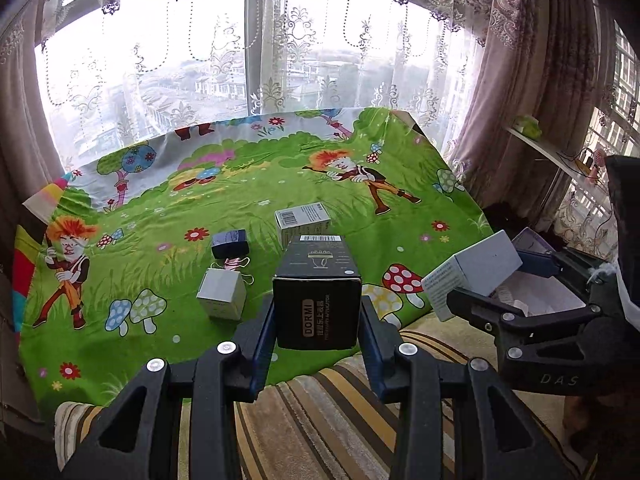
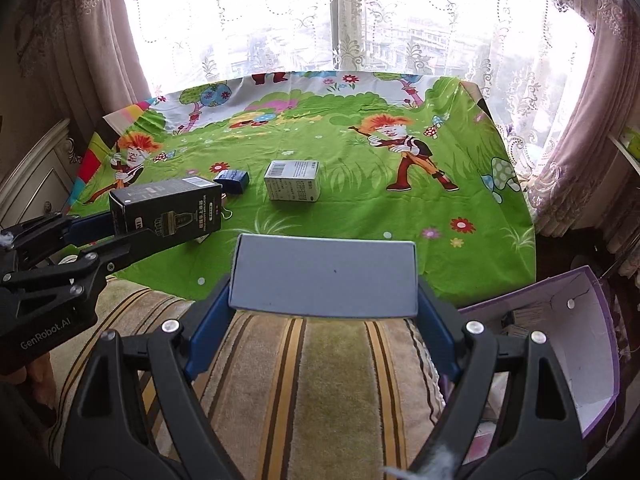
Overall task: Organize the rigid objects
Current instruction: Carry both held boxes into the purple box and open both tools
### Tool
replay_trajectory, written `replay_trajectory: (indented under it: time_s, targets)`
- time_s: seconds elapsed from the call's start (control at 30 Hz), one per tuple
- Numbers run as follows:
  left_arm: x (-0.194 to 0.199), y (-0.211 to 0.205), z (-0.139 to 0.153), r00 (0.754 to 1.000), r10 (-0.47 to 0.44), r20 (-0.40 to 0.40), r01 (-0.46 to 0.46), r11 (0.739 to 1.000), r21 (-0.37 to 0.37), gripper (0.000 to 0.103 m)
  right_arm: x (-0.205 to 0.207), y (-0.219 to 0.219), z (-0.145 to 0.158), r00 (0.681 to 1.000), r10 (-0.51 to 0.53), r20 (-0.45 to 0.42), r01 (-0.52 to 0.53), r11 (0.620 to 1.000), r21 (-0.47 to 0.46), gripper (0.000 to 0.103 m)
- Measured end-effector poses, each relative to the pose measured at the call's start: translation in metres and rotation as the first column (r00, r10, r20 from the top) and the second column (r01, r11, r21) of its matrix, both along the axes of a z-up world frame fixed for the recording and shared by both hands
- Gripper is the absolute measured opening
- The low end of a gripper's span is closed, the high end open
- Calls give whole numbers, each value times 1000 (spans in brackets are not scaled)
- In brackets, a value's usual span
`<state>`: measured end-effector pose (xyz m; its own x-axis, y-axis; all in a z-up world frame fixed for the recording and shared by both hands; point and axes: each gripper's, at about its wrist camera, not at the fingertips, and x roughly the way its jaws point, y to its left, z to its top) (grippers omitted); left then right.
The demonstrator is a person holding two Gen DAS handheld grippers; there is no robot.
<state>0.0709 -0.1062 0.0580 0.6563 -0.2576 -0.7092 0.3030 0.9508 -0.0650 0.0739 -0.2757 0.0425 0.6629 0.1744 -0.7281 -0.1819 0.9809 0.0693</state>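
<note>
Black carton [image 1: 317, 304], marked DORMI on its near end, is clamped between the blue pads of the left gripper [image 1: 317, 320]; jaws closed tight on its two sides, carton off the cloth, above the near edge of the counter [image 1: 420, 168]. The right wrist view shows the same carton [image 2: 168, 208] side-on, with a printed picture on its long face that the left view does not give.

Grey-white carton [image 2: 324, 276] sits between the pads of the right gripper [image 2: 324, 312]; jaws stand wide, pressed on its two ends, carton held clear of the cloth at the near edge. The left wrist view shows it [image 1: 472, 276] from the side, with fine print on one face.

On the cloth, toward the middle of the counter: a white carton with barcode [image 1: 303, 222], lying flat; just left of it a small dark blue box [image 1: 229, 244]. Nearer the near edge, a small white cube box [image 1: 221, 295], with a thin looped cord beside it. This cube is plain only in the left view; in the right view the black carton hides most of it.

Counter carries a green cartoon-print cloth [image 2: 400, 216]. Beyond the near right corner, an open purple-edged cardboard box [image 2: 576, 320]; only the right view shows its white inside wall well. Striped fabric [image 2: 320, 380] lies below both grippers.
</note>
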Motion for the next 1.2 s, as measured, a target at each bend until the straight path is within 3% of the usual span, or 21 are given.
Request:
replay_trajectory:
  time_s: [0.07, 0.3, 0.57, 0.83, 1.03, 1.1, 1.17, 1.2]
  targets:
    - [-1, -12, -2, 999, -37, -33, 35, 999, -41, 40, -5, -12, -2, 1000, -14, -10, 14, 1000, 5, 87]
    - [-11, -53, -6, 984, -158, -87, 152, 986, -72, 40, -21, -51, -11, 997, -73, -36, 74, 997, 13, 87]
    - [-18, -94, -8, 957, -266, -115, 261, 964, -60, 40, -37, -89, -6, 988, -153, 0, 153, 988, -25, 87]
    - [-20, -121, -10, 916, -370, -156, 350, 926, -143, 40, -42, -135, -3, 964, -264, 20, 264, 963, -52, 87]
    - [-22, -143, -16, 871, -451, -195, 408, 885, -224, 40, -49, -166, 3, 942, -335, 29, 335, 942, 0, 87]
    - [-23, -148, -17, 853, -479, -207, 426, 868, -254, 43, -49, -172, 3, 936, -350, 28, 350, 937, -1, 87]
    - [-24, -152, -19, 843, -489, -225, 431, 864, -263, 67, -49, -176, 3, 932, -363, 22, 363, 932, -1, 88]
    - [-24, -152, -19, 847, -481, -226, 425, 868, -258, 72, -48, -179, 1, 929, -370, 16, 370, 929, 0, 89]
